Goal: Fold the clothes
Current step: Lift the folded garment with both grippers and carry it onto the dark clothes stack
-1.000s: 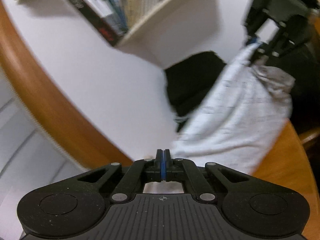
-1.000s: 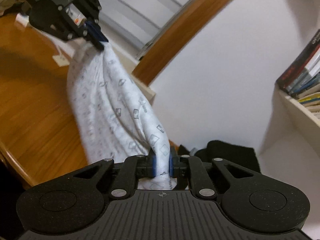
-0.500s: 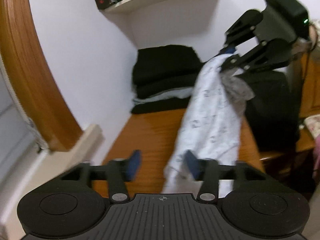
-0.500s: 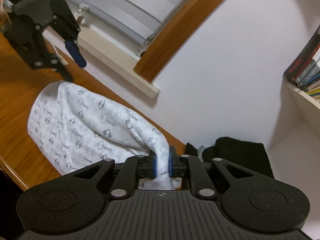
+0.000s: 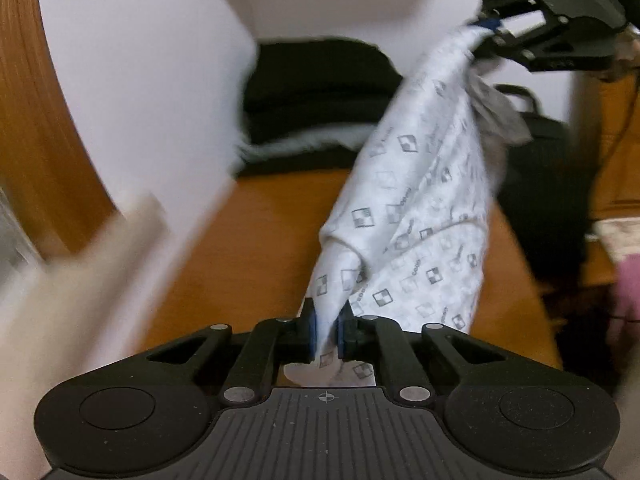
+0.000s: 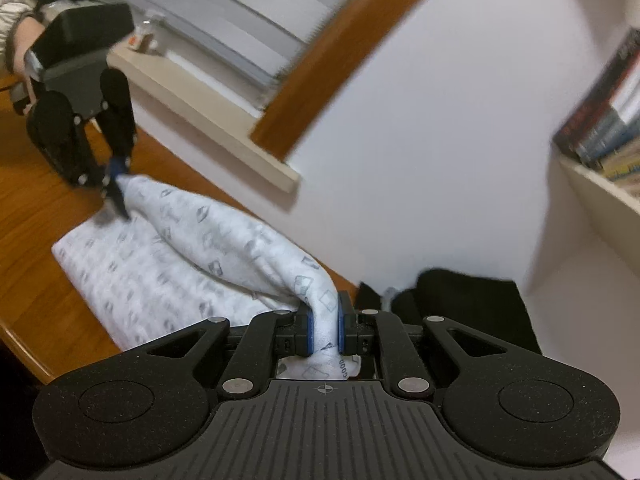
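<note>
White patterned garment (image 6: 168, 276) is stretched between both tongs. Left tongs (image 5: 326, 334) have just been closing and now pinch one bunched end, cloth squeezed between the blue pads. Right tongs (image 6: 324, 330) are clamped narrow on the other end, cloth bulging out behind the pads. The long axis runs from tongs to tongs as a twisted ridge; in the right wrist view it goes from near the camera up-left to the left tongs (image 6: 114, 178), which sit low, close to the wooden surface (image 6: 36, 216). The rest of the garment lies flat on the surface below that ridge, roughly rectangular.

Judgement: both ends are gripped, so the coming move likely depends on carrying the ridge across the flat part; neither hand is nearer, each already has its end.

The fabric is thin, soft and limp, printed with small grey diamond marks. A dark folded stack (image 5: 320, 92) sits by the wall, behind the garment. The surface is glossy orange-brown wood.
</note>
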The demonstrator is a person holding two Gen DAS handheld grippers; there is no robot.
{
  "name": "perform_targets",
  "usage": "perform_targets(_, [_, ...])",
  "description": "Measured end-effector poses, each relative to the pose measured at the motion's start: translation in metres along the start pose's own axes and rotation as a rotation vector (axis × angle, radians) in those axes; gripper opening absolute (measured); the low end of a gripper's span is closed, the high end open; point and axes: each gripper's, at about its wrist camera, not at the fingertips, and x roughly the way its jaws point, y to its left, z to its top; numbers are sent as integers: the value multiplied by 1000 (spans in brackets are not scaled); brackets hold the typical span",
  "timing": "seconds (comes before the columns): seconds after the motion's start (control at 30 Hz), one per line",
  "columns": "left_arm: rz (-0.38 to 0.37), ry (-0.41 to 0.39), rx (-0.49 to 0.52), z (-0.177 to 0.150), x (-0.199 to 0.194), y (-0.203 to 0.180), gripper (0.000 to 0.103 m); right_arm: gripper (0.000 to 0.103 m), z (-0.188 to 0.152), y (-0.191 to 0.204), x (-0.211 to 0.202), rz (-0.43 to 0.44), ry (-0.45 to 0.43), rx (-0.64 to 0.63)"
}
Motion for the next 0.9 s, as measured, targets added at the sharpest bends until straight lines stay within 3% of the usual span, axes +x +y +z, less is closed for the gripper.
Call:
perform_targets(0.1, [61, -86, 28, 29, -24, 11, 9, 10, -6, -21, -5, -6, 9, 26])
perform_targets(0.2, [84, -99, 75, 48, -31, 11, 9, 10, -11, -37, -11, 6, 5, 54])
perform_targets(0.37, [71, -131, 102, 72, -27, 15, 9, 10, -12, -58, -30, 32, -15, 85])
perform_targets(0.47, [95, -163, 114, 105, -7, 21, 9, 10, -13, -85, -34, -9, -19, 104])
perform_targets(0.63, [203, -231, 201, 195, 52, 34, 9, 10, -8, -155, -11, -155, 35, 90])
perform_targets(0.8, [330, -438, 286, 316, 100, 56, 9, 10, 13, -241, 3, -484, 47, 16])
perform_targets(0.9, [379, -530, 332, 342, 143, 59, 11, 11, 9, -264, 13, -617, 40, -43])
